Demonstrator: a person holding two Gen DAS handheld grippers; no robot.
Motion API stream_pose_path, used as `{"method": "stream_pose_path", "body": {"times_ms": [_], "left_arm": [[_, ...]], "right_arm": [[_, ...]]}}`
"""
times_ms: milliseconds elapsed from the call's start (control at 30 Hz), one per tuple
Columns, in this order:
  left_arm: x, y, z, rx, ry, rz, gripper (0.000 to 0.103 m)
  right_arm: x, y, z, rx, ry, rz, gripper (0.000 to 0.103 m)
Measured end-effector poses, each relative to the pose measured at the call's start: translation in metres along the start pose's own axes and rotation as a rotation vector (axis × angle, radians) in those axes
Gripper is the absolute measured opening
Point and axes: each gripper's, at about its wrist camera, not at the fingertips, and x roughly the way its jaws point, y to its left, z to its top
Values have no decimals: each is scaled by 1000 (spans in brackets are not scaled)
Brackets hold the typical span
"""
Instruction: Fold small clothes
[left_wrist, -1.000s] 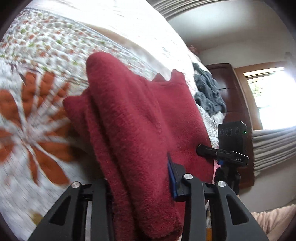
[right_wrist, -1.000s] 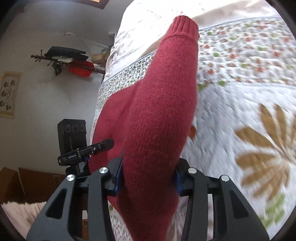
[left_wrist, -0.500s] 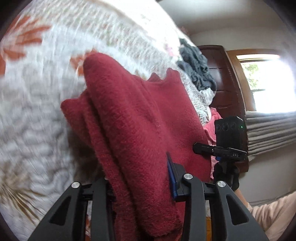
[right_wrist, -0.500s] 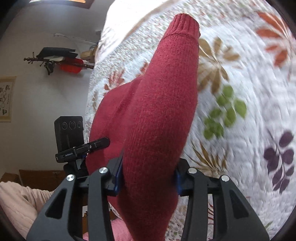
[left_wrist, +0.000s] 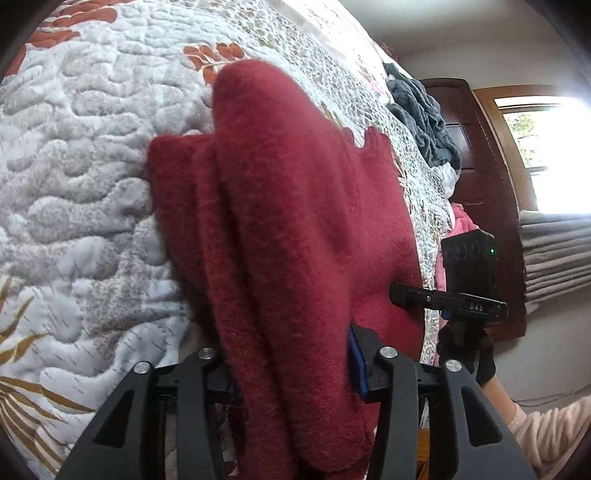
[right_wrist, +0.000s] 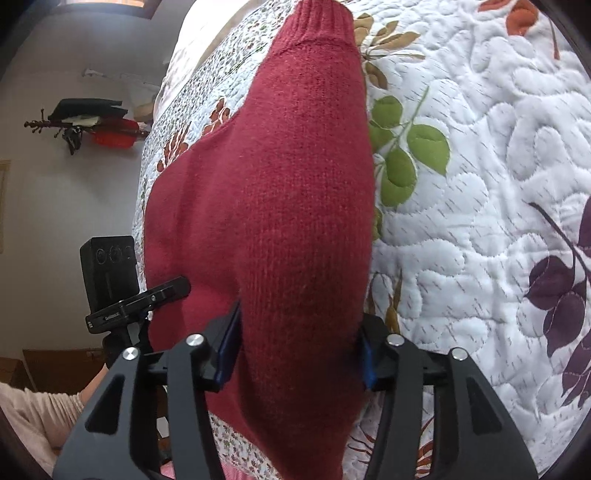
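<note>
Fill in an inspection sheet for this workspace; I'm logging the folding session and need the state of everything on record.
Surface: white quilted bedspread with leaf prints, bare stretches on both sides of the garment.
Job's things: dark red knitted sweater, bunched and held at two places; ribbed cuff points away.
Clutter: grey fluffy blanket heap and pink fabric at the bed's far side.
Grippers: left gripper and right gripper both clamped on the sweater.
Cables: thin cable on the floor by the sleeve.
Surroundings: dark wooden dresser, bright window, wall rack with hung items.
</note>
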Motion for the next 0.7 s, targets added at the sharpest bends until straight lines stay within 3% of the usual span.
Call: {"method": "stream_pose_path", "body": {"times_ms": [67,300,367,433,500,700], "left_arm": [[-4,-3,-2,10,2,27,54],[-40,-26,-28,57,-40,104,56],[-50,-35,-42,84,-59,121,64],[-53,-41,-53,102,-62,135,65],[-50,-46,-63,117,-62,148,65],[-34,-30,-79,118,-54,224,64]], "right_arm": [[-4,1,-5,4,-10,-24,64],[-21,5,-43,-10,-24,-36,67],[-23,5,-54,-3,-19,-23,66],[-24,3,-64,2,-14,-12,62],[-22,3,-73,-7,-5,-34,47],[-22,-5,-91,5,-30,-27,38]]}}
